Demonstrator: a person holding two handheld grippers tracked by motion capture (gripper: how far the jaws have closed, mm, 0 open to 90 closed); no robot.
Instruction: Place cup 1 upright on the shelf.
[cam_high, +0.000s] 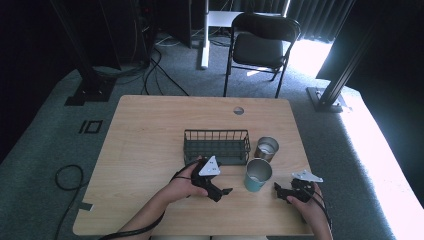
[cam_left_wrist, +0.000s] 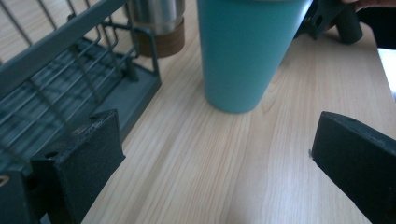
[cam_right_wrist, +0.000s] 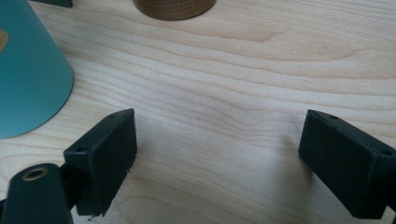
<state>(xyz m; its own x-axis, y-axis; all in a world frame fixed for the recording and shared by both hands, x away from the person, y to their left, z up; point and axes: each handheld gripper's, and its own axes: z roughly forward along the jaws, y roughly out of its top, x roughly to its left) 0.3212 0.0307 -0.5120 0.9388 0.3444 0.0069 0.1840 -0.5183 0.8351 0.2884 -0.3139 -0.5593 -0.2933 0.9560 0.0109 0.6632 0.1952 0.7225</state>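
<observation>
A teal cup (cam_high: 257, 175) stands upright on the wooden table (cam_high: 150, 130), in front of a dark wire basket (cam_high: 216, 146). A steel cup (cam_high: 266, 148) with a brown base stands just right of the basket. My left gripper (cam_high: 226, 192) is open, low over the table left of the teal cup (cam_left_wrist: 245, 51), with nothing between its jaws. My right gripper (cam_high: 276, 190) is open too, just right of the teal cup (cam_right_wrist: 28, 74), over bare wood. The steel cup's brown base (cam_right_wrist: 173, 8) is ahead of it.
The wire basket (cam_left_wrist: 60, 88) lies close on the left gripper's left side, and the steel cup (cam_left_wrist: 158, 23) stands beyond it. A grommet hole (cam_high: 238, 110) marks the table's far edge. A black chair (cam_high: 260, 45) stands beyond the table.
</observation>
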